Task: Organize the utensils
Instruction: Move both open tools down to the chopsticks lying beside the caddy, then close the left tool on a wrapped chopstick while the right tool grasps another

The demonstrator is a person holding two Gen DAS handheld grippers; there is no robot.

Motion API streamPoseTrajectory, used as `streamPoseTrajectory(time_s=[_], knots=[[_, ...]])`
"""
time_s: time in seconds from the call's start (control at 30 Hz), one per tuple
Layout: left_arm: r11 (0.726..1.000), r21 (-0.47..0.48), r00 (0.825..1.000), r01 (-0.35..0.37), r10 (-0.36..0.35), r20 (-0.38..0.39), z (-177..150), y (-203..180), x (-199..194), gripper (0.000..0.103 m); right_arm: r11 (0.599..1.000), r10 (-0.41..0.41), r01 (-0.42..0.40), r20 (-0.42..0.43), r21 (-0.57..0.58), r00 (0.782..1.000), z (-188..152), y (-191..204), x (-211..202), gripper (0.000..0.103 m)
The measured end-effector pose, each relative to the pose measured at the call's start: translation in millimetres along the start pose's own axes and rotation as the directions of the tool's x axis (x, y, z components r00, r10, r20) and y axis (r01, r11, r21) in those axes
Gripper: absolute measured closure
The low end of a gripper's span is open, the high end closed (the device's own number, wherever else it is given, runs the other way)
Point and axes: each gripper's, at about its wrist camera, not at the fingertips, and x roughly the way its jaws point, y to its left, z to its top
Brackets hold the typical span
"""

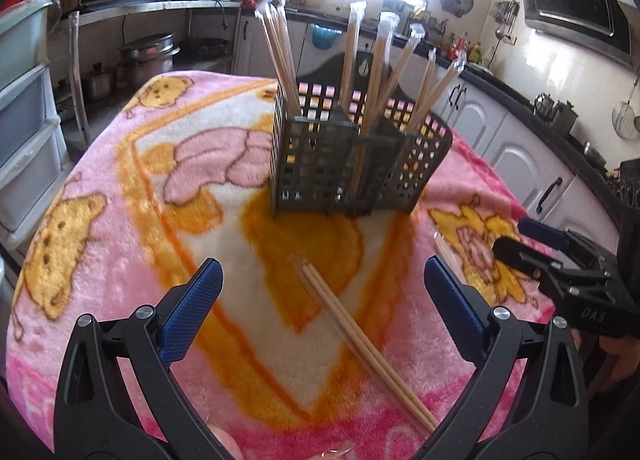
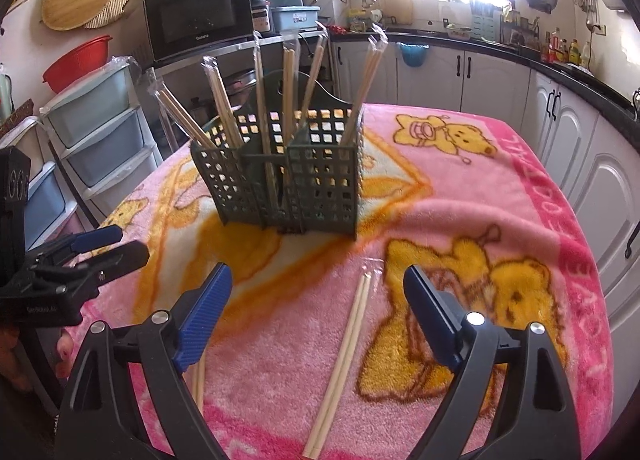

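Observation:
A dark green slotted utensil caddy point(image 1: 352, 164) point(image 2: 288, 184) stands mid-table and holds several plastic-wrapped chopstick pairs upright. One wrapped pair of chopsticks point(image 1: 360, 340) lies flat on the blanket between the wide-apart fingers of my left gripper point(image 1: 322, 284), which is open and above it. Another wrapped pair point(image 2: 344, 356) lies between the fingers of my right gripper point(image 2: 318, 288), also open and holding nothing. A third pair point(image 2: 199, 380) peeks out behind the right gripper's left finger. The right gripper point(image 1: 532, 244) shows at the left view's right edge, the left gripper point(image 2: 112, 244) at the right view's left edge.
A pink and yellow cartoon blanket point(image 1: 120, 220) point(image 2: 500, 188) covers the table. Plastic drawers point(image 2: 96, 132) and a microwave point(image 2: 200, 20) stand to the left, white cabinets with a dark counter point(image 2: 560, 108) to the right, a bright window behind.

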Motion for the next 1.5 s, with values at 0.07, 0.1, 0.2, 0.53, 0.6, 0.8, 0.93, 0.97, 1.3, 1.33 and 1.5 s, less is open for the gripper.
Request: streamPoseTrajectory(time_s=[0.07, 0.1, 0.2, 0.53, 0.6, 0.8, 0.93, 0.97, 1.3, 1.33, 1.5], knots=[[1.000, 0.012, 1.000, -0.017, 0.017, -0.009, -3, -2, 3, 0.010, 1.000, -0.010, 0.010, -0.008, 0.003, 1.000, -2, -4, 2, 0.018], [1.000, 0.017, 1.000, -0.023, 0.023, -0.016, -5, -2, 6, 0.010, 1.000, -0.013, 0.013, -0.012, 0.004, 1.000, -4, -5, 3, 0.018], [0.999, 0.025, 0.998, -0.026, 0.027, -0.049, -9, -3, 15, 0.010, 1.000, -0.028, 0.029, -0.023, 0.004, 0.999, -6, -9, 8, 0.018], [0.999, -0.035, 0.981, 0.035, -0.041, -0.191, -18, 8, 53, 0.010, 0.998, -0.054, 0.057, -0.106, 0.024, 0.993, -13, -31, 39, 0.018], [0.995, -0.071, 0.974, 0.071, -0.085, -0.212, -17, 13, 59, 0.010, 0.998, -0.054, 0.059, -0.123, 0.038, 0.991, -13, -36, 47, 0.018], [0.979, -0.153, 0.958, 0.137, -0.170, -0.232, -11, 22, 78, 0.010, 0.997, -0.048, 0.057, -0.152, 0.055, 0.987, -6, -49, 66, 0.018], [0.977, -0.161, 0.958, 0.136, -0.172, -0.231, -2, 22, 88, 0.022, 0.997, -0.049, 0.057, -0.160, 0.048, 0.986, 1, -52, 77, 0.018], [0.980, -0.155, 0.959, 0.127, -0.161, -0.235, 0, 21, 91, 0.032, 0.997, -0.049, 0.057, -0.162, 0.044, 0.986, 3, -52, 80, 0.019], [0.989, -0.130, 0.964, 0.073, -0.104, -0.245, 12, 30, 108, 0.072, 0.996, -0.053, 0.070, -0.234, 0.063, 0.971, 15, -57, 116, 0.038], [0.989, -0.128, 0.964, 0.069, -0.099, -0.246, 12, 31, 108, 0.076, 0.995, -0.056, 0.075, -0.244, 0.068, 0.968, 15, -58, 118, 0.041], [0.988, -0.138, 0.965, 0.070, -0.102, -0.241, 11, 40, 107, 0.086, 0.991, -0.069, 0.097, -0.276, 0.089, 0.959, 15, -61, 129, 0.052]])
